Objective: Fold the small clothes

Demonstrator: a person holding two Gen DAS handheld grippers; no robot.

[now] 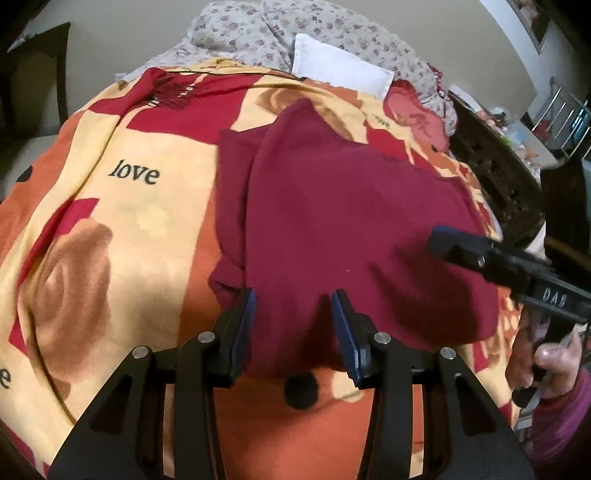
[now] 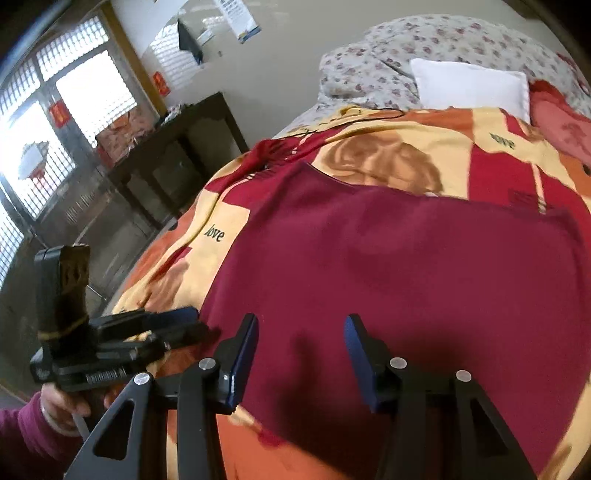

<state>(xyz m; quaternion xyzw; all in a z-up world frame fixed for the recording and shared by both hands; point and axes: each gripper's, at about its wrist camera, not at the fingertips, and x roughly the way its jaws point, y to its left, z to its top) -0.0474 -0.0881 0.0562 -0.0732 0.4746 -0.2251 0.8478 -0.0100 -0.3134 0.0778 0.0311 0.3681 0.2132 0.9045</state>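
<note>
A dark red garment (image 1: 332, 229) lies spread on a bed covered by an orange, yellow and red blanket (image 1: 122, 206). It also shows in the right wrist view (image 2: 406, 280). My left gripper (image 1: 293, 325) is open and empty, its fingers just above the garment's near edge. My right gripper (image 2: 301, 354) is open and empty, over the garment's near edge. The right gripper also shows in the left wrist view (image 1: 454, 243), over the garment's right side. The left gripper shows in the right wrist view (image 2: 177, 321), at the garment's left edge.
A white pillow (image 1: 340, 66) and a floral quilt (image 1: 258, 33) lie at the head of the bed. A dark carved bed frame (image 1: 495, 170) runs along the right. A dark cabinet (image 2: 177, 155) and bright windows (image 2: 55, 122) stand to the left of the bed.
</note>
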